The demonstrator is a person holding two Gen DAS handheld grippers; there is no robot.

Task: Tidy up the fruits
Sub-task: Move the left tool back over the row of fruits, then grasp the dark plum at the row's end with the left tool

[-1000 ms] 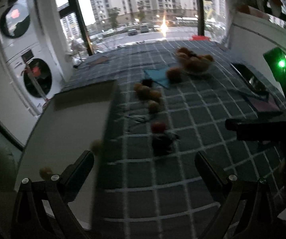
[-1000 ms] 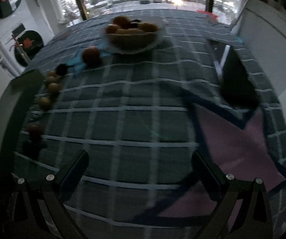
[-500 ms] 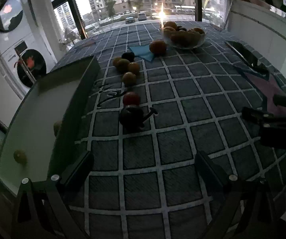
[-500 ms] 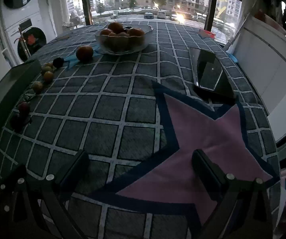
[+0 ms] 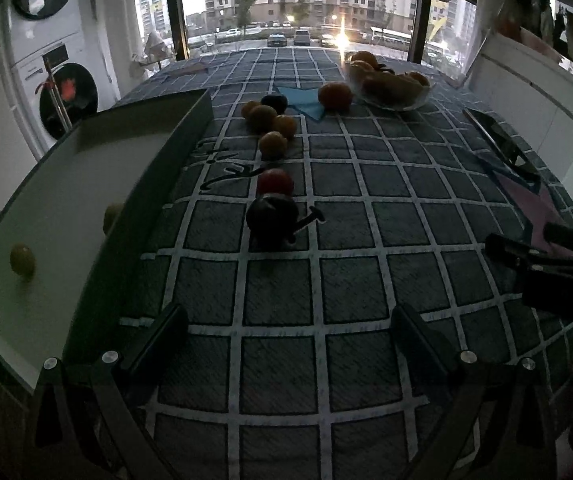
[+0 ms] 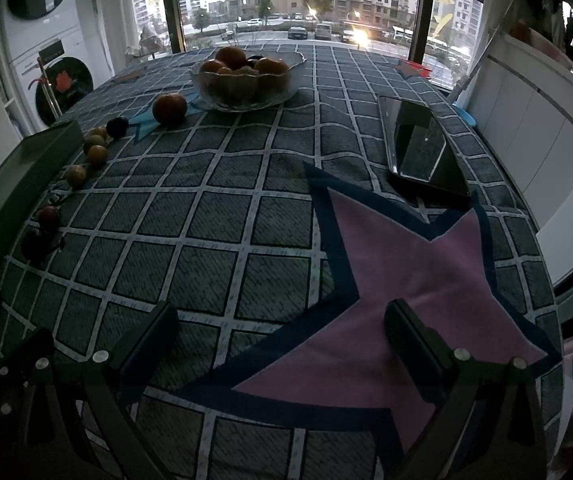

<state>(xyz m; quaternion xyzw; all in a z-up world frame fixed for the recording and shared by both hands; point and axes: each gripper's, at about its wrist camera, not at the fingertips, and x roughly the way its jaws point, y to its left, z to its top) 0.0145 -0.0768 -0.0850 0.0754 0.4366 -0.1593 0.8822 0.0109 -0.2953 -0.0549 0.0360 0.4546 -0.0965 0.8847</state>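
Loose fruits (image 5: 272,144) in line beside tray (image 5: 158,160)

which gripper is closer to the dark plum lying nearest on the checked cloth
Left. The left gripper faces the dark plum straight ahead; the right gripper sits over the pink star, plum far off to its left.

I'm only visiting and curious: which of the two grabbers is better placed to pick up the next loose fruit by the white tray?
Probably the left. The left gripper is open and points at the dark fruit beside the tray. The right gripper, also open, hangs over the pink star, with that fruit far to its left.
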